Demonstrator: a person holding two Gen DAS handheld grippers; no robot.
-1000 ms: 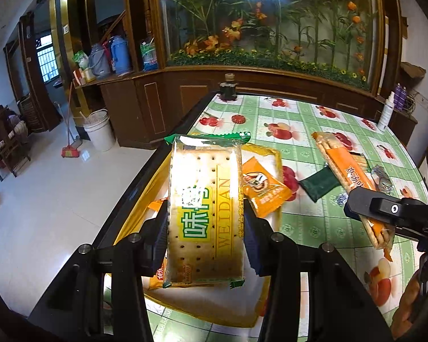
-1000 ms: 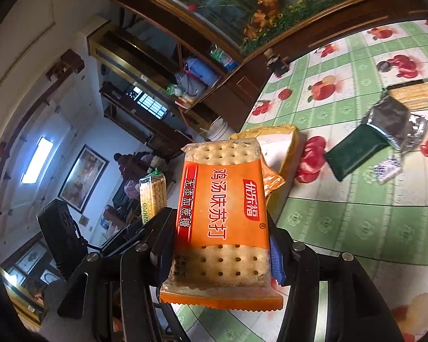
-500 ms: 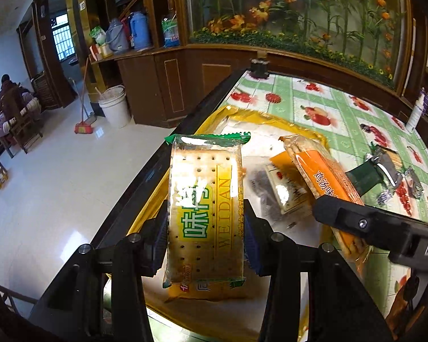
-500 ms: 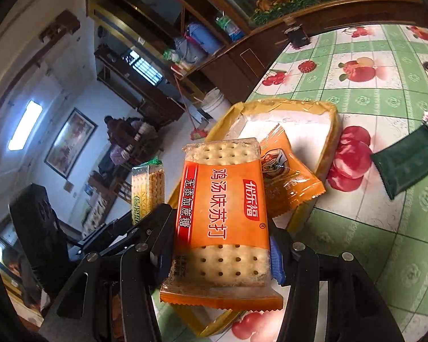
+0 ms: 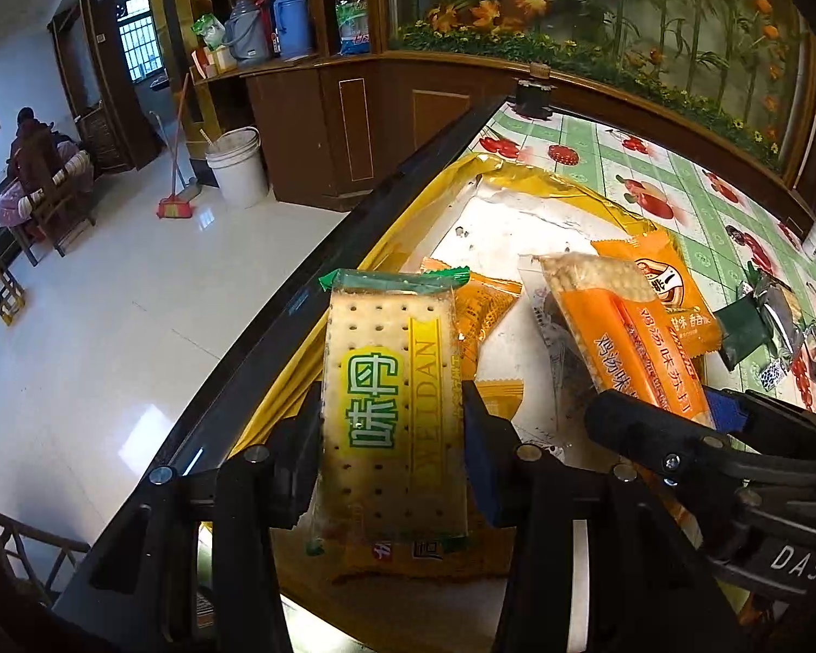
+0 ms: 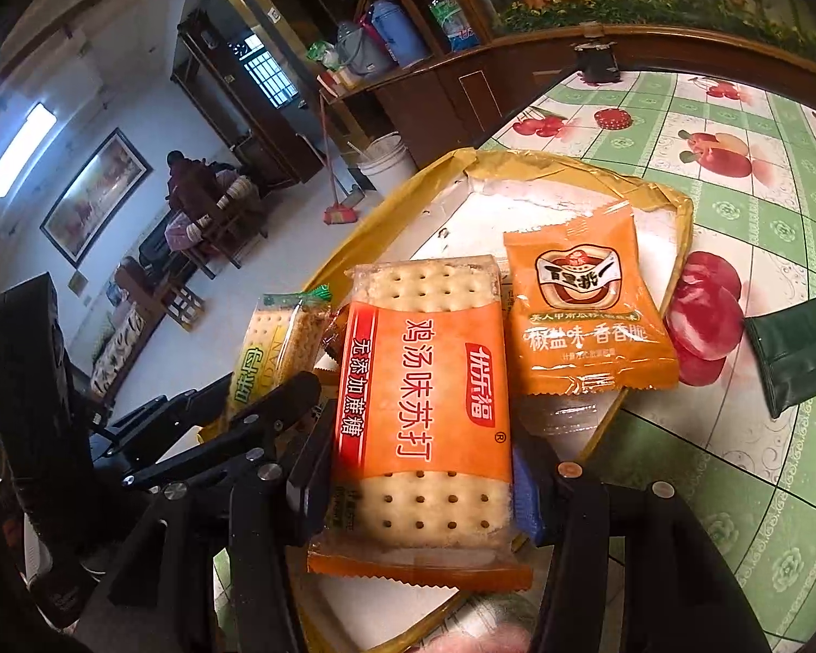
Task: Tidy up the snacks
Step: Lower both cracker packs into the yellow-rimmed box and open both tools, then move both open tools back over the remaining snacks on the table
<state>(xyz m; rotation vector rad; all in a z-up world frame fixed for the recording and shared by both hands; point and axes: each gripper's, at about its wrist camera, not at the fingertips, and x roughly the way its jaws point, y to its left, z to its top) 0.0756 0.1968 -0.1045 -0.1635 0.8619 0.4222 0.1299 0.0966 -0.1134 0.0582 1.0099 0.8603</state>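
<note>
My left gripper (image 5: 391,435) is shut on a yellow-and-green cracker pack (image 5: 391,408), held upright over the near end of a yellow-rimmed tray (image 5: 544,182). My right gripper (image 6: 419,479) is shut on an orange cracker pack (image 6: 424,413), also over the tray (image 6: 571,171), just right of the left one. The orange pack shows in the left wrist view (image 5: 625,337) and the yellow pack in the right wrist view (image 6: 269,343). An orange snack sachet (image 6: 582,305) lies in the tray; other orange sachets (image 5: 487,305) lie under the left pack.
The tray sits at the left edge of a table with a green fruit-print cloth (image 6: 734,125). A dark green packet (image 6: 794,353) and silver wrappers (image 5: 783,321) lie to the tray's right. A dark jar (image 5: 536,92) stands at the far edge.
Both grippers have moved forward and down over the tray with their packs still held. The tray and the sachets in it now look closer and larger.
</note>
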